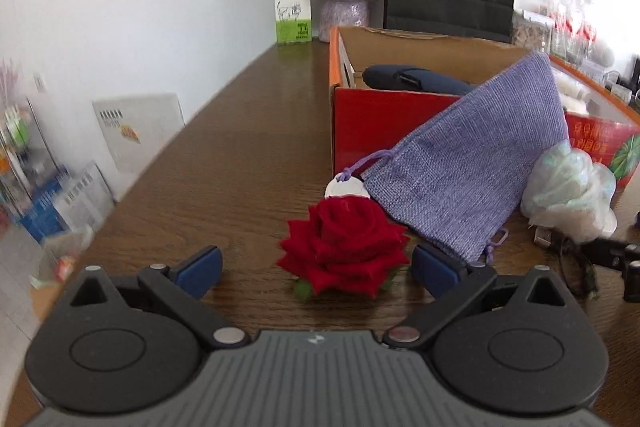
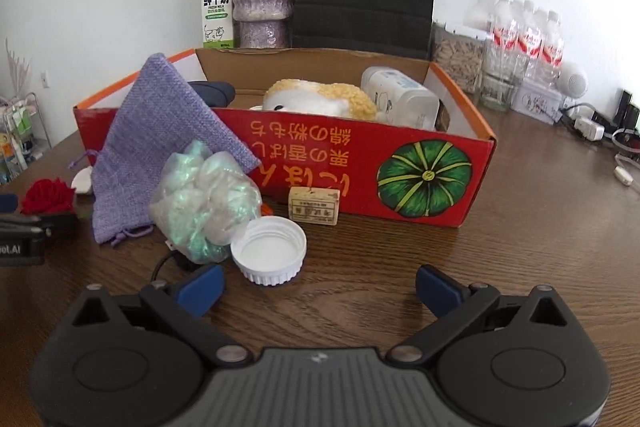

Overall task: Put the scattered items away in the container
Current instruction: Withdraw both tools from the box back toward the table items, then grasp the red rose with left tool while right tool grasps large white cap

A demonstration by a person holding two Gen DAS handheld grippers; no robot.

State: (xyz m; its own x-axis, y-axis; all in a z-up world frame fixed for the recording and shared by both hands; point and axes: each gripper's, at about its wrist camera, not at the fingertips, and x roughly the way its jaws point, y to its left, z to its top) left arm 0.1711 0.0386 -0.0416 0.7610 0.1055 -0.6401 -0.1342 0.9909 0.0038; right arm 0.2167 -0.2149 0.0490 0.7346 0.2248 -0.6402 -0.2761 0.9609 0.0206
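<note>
Between your left gripper's (image 1: 316, 265) spread blue pads sits the red fabric rose (image 1: 343, 247), lying on the wooden table (image 1: 224, 155) just beside the lilac woven pouch (image 1: 472, 163) that leans on the red cardboard box (image 2: 360, 163). It looks light and soft, so pinch the layered petals low and gently. Your right gripper (image 2: 318, 287) is spread too, empty, near the ribbed white plastic cap (image 2: 269, 251).
</note>
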